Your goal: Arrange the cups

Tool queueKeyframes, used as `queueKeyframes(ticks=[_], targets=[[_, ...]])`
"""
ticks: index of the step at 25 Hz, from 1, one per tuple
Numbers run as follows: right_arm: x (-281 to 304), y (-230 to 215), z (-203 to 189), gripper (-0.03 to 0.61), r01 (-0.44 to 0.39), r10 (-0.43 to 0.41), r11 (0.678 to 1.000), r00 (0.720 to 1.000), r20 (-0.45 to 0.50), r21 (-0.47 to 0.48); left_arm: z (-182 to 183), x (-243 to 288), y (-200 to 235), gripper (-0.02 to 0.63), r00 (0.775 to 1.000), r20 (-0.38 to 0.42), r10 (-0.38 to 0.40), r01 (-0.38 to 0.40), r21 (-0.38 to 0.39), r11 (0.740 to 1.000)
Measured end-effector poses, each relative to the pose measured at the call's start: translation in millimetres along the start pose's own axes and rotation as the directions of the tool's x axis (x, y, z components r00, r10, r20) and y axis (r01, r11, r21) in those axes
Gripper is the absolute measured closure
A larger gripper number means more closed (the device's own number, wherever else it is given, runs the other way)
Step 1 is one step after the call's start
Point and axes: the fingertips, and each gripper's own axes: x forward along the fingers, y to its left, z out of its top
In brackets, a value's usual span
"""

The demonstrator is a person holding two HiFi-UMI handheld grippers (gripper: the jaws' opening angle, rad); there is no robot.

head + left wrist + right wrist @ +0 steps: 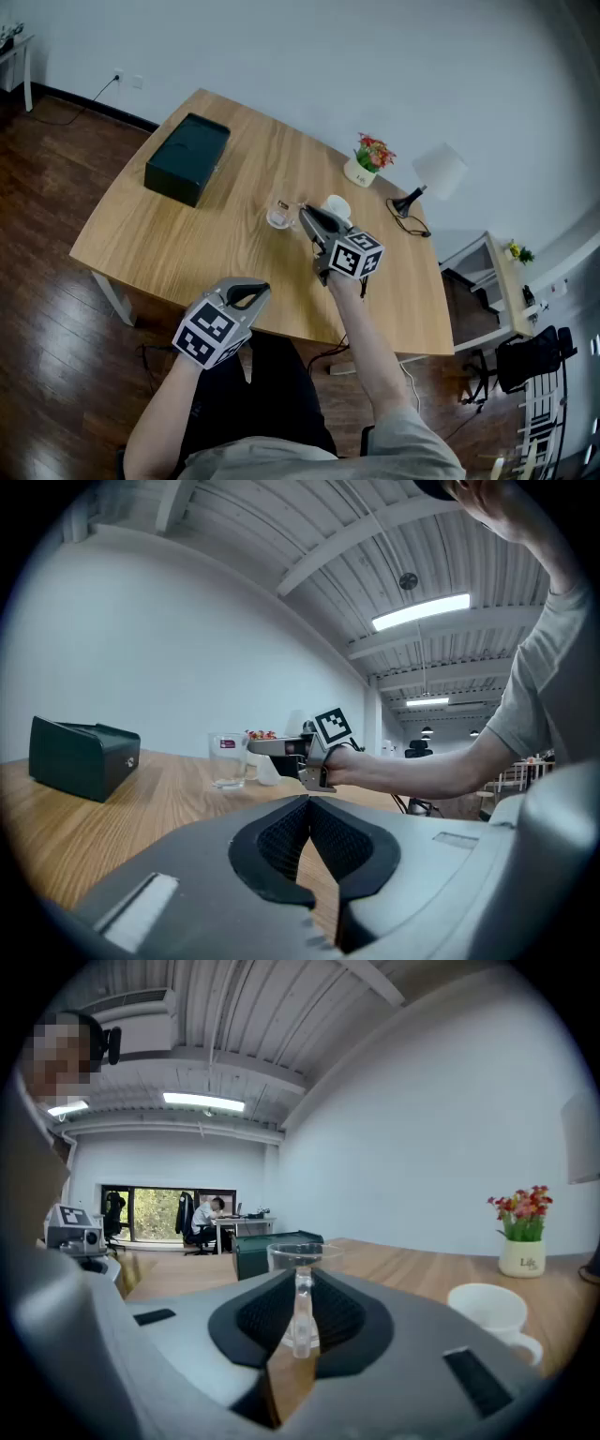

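The right gripper [307,216] has its fingers [342,1312] pinched tight on the near wall of the glass cup [278,215], which sits mid-bench [187,244] just beside the white cup [337,206]. The left gripper [307,806] hangs at the bench's near edge, well apart from both cups, fingers pressed together on nothing.

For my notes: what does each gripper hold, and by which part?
Right gripper clamps the glass cup by its handle; left gripper holds nothing.
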Motion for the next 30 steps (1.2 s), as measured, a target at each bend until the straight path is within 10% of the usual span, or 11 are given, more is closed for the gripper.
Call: queueKeyframes(ticks=[20, 30], targets=[[169, 71, 96, 0.518, -0.166, 0.165, 0.986, 0.979, 0.12, -0.001, 4, -9, 2, 0.609, 0.999, 0.034, -0.036, 0.038, -0.089, 0.995], [250, 49, 91, 0.518, -0.073, 0.073, 0.997, 0.983, 0.171, -0.01, 5, -11, 3, 0.609, 0.998, 0.049, -0.039, 0.044, -0.118, 0.992]])
